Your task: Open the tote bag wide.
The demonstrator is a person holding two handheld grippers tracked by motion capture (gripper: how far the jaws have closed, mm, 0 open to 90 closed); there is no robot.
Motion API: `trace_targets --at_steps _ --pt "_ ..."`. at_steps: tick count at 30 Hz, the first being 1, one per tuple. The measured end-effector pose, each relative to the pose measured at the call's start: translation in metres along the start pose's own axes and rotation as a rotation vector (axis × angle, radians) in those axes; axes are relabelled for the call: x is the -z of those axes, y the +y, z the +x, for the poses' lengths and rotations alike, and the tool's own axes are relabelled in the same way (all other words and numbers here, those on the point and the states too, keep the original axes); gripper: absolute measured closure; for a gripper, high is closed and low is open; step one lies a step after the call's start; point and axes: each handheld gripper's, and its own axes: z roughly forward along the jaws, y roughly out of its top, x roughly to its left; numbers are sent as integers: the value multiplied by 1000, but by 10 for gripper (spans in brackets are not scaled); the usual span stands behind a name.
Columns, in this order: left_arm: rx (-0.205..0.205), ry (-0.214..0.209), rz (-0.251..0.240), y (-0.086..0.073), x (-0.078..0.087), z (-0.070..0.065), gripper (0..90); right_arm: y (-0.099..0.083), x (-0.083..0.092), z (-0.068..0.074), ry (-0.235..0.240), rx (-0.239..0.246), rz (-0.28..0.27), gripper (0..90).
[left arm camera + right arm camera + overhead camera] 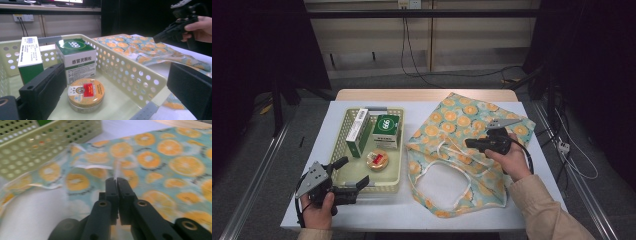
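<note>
One fabric bag [464,150] printed with orange slices lies flat on the right half of the white surface [422,212], its mouth toward the person and its white cord handles looped across the opening. One pale perforated basket [393,182] sits just left of it, the two nearly touching. Inside the basket are three things: a tall green-and-white box [358,132], a wider green-topped box [385,131] beside it, and a round orange tin [377,160] in front of them.

The right gripper [469,143] hovers over the middle of the bag, held in one hand [512,160]; in the right gripper view its jaws stand almost together, a thin slit between them, and no cloth is visibly caught (the tips are blurred against the print, so a pinch of fabric cannot be ruled out). The left gripper [352,172] rests at the basket's near corner with its jaws wide apart, one inside the rim, one outside, clamping nothing.

The bag's far corner is partly covered by the right gripper, and the printing on the boxes is too small to read from above.
</note>
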Motion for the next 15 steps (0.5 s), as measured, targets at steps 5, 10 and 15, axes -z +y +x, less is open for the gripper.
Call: trace_targets --at_steps 5,10,15 --pt "3 -2 -2 1 -1 -2 24 -4 -6 28 46 42 23 558" --pt "-1 -3 -2 1 -1 -2 24 -14 -13 39 29 55 70 441" --pt "2 -2 0 0 -1 -2 24 -24 -19 38 22 58 102 565"
